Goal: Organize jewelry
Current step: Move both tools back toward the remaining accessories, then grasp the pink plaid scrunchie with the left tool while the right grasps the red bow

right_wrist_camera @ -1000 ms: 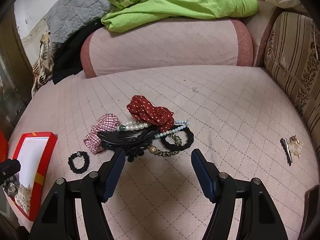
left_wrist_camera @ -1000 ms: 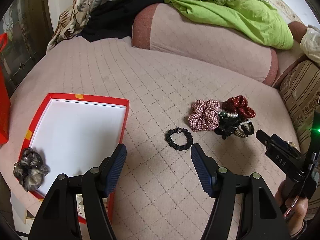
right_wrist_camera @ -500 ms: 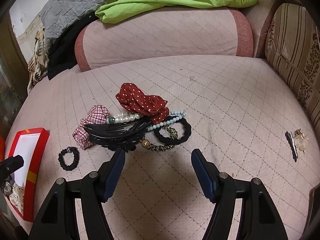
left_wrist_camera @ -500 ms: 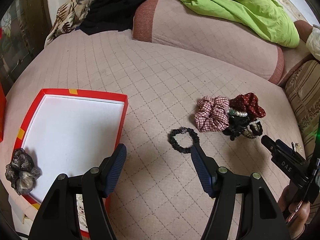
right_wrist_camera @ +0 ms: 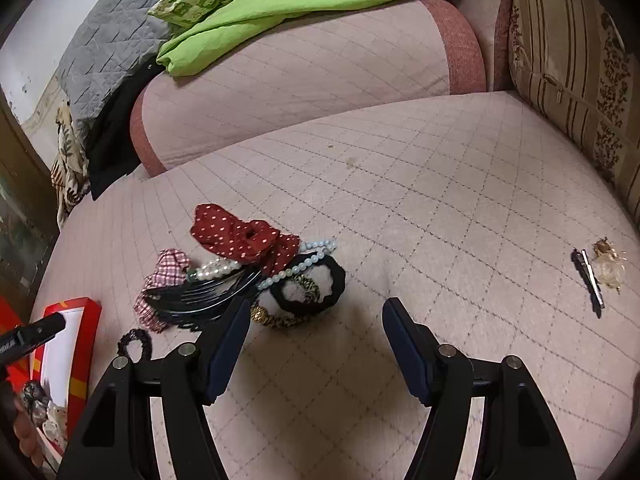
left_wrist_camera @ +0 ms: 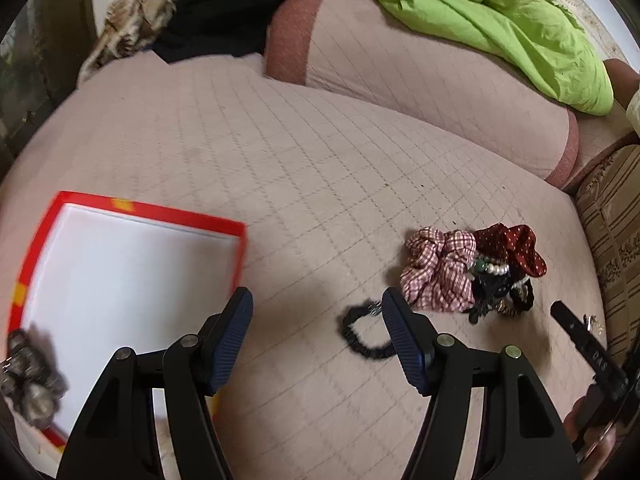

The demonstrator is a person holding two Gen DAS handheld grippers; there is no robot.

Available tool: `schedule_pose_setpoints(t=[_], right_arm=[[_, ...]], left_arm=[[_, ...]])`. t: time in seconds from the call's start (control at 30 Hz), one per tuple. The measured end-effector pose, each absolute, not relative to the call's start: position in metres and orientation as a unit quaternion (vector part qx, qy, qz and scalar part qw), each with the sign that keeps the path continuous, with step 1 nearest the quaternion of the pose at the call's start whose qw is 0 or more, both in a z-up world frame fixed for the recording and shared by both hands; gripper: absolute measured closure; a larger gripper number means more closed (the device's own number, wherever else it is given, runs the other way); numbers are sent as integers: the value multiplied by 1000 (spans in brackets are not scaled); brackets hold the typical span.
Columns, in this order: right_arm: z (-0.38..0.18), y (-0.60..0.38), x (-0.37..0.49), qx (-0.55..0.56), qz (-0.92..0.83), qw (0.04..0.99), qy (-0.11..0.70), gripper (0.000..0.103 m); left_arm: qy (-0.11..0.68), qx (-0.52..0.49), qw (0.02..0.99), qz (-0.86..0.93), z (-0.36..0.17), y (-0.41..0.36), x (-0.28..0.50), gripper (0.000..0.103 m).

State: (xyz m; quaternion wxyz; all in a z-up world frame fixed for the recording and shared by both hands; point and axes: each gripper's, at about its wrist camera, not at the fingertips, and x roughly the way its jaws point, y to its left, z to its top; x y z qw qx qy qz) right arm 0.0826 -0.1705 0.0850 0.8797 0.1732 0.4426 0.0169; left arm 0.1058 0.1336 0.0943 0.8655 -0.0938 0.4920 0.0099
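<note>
Now hovering with fingers apart and empty: left gripper [left_wrist_camera: 316, 338] nearing the black bracelet [left_wrist_camera: 362, 334] lying by its right finger, right gripper [right_wrist_camera: 316, 338] nearing the pile [right_wrist_camera: 256, 280]. Probably reaching; next, straddling and closing. Counting: one red box [left_wrist_camera: 140, 210], two scrunchies piled, two pearl strands.

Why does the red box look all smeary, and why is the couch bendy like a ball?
Left wrist view: the red box smears along its edges, probably because the camera is moving; the black bracelet blurs a little too. Right wrist view: sharper. Both views: a fisheye lens bulges the couch seat and darkens the corners.
</note>
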Motion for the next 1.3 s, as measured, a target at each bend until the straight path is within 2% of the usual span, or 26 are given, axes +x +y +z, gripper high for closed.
schedule_pose_setpoints(t=[0.23, 0.4, 0.7, 0.73, 0.77, 0.8, 0.83, 0.87, 0.93, 1.3], right_arm=[[85, -163, 92, 206, 77, 884, 412, 30], [98, -145, 112, 168, 107, 900, 387, 30], [84, -127, 136, 129, 121, 903, 392, 30], [83, -127, 137, 127, 121, 903, 393, 39], [81, -127, 138, 127, 124, 901, 397, 48], [79, -128, 139, 129, 129, 897, 404, 66], [78, -129, 139, 135, 131, 894, 407, 81], [78, -130, 138, 141, 131, 893, 407, 85], [81, -132, 136, 147, 133, 893, 405, 91], [115, -128, 119, 191, 169, 891, 376, 93]], left_arm=[[502, -102, 857, -56, 72, 97, 135, 37], [514, -81, 850, -88, 54, 67, 158, 37], [526, -130, 835, -98, 36, 65, 184, 37], [529, -132, 832, -98, 34, 67, 186, 37], [533, -134, 830, -99, 33, 66, 186, 45], [540, -139, 823, -103, 30, 66, 187, 67], [551, -144, 815, -109, 28, 64, 188, 78], [560, -151, 807, -113, 25, 63, 189, 88], [555, -154, 810, -113, 28, 61, 187, 91], [482, -141, 857, -114, 100, 82, 143, 92]])
